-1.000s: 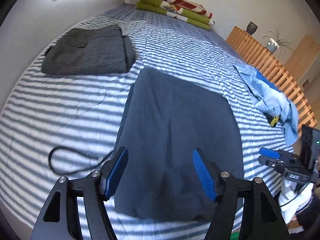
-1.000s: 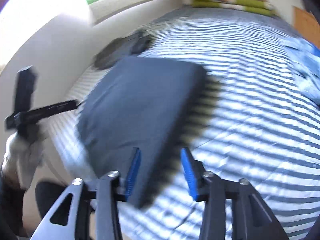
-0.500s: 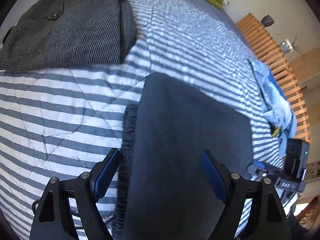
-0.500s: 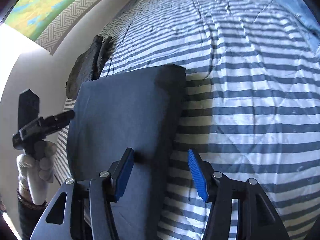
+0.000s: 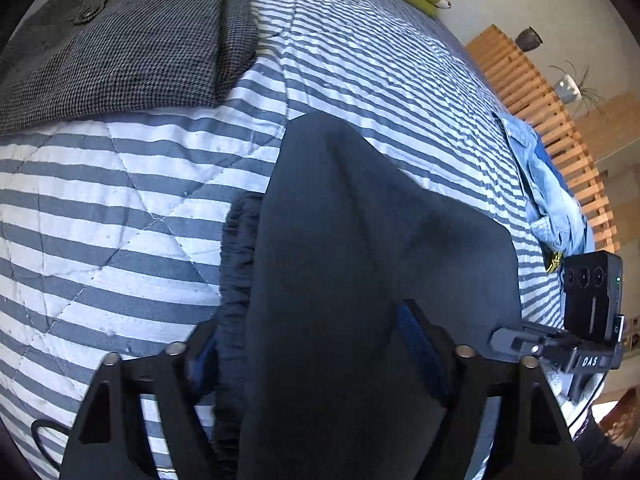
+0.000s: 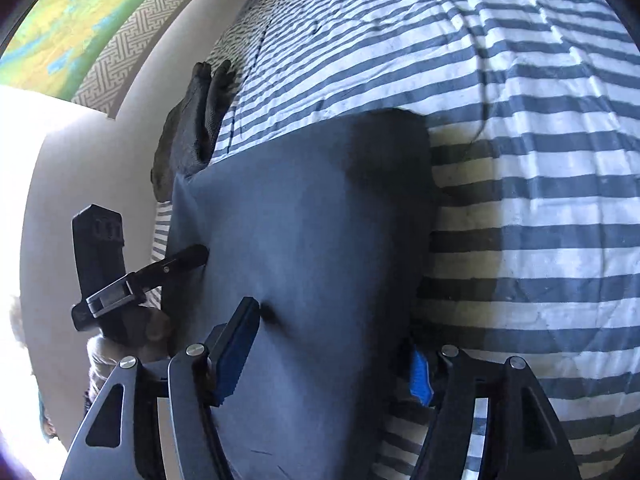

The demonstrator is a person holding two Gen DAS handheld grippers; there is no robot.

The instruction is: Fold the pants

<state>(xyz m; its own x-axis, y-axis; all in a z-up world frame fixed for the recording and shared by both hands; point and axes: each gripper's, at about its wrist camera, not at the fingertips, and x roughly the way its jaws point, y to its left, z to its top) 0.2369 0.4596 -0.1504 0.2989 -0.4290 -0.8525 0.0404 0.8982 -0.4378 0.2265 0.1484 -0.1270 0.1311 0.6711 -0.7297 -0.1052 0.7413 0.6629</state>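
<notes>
Dark navy folded pants (image 5: pixel 372 264) lie on the blue-and-white striped quilted bedspread (image 5: pixel 120 208), near edge under my tools. My left gripper (image 5: pixel 312 356) straddles the gathered waistband side, jaws just closing, pads not clearly pinching. My right gripper (image 6: pixel 332 352) straddles the right edge, jaws apart. Grey houndstooth folded trousers (image 5: pixel 116 40) sit far left

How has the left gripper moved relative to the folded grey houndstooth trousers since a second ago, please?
Yes. The left gripper has dropped closer to the bed; the grey houndstooth trousers now loom larger. Its jaws, just closing, straddle the dark blue pants.
</notes>
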